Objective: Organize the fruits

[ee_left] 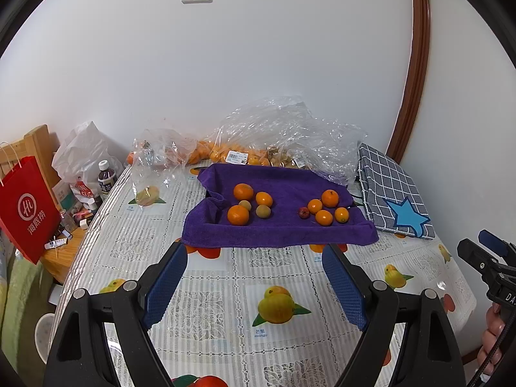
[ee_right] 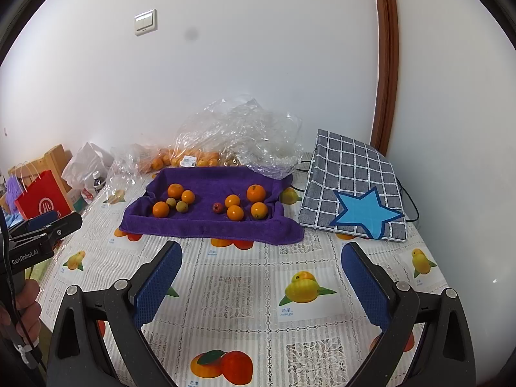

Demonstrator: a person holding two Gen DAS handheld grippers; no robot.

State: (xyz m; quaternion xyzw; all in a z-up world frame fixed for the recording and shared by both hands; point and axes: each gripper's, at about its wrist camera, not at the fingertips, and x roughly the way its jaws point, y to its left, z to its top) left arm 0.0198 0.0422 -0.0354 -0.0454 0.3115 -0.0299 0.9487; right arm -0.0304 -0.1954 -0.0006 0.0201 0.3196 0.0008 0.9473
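The fruit-printed tablecloth-covered table (ee_left: 225,277) lies bare between its near edge and the purple towel-lined tray (ee_right: 209,225). On the towel sit seven oranges: three on the left (ee_left: 238,215), four on the right (ee_left: 323,217). Two small green fruits (ee_left: 263,211) lie among the left group, one small red fruit (ee_left: 303,212) just beside the right. The left gripper (ee_left: 254,258) and right gripper (ee_right: 261,254) hover tilted down, jaws spread, empty.

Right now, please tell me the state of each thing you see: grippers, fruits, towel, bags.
left gripper: open, empty, above the table.
right gripper: open, empty.
purple towel: spread out, edges raised.
oranges: loose on the towel, in two groups.
red fruit: alone beside the right group.
clear plastic bag: crumpled, behind the towel.
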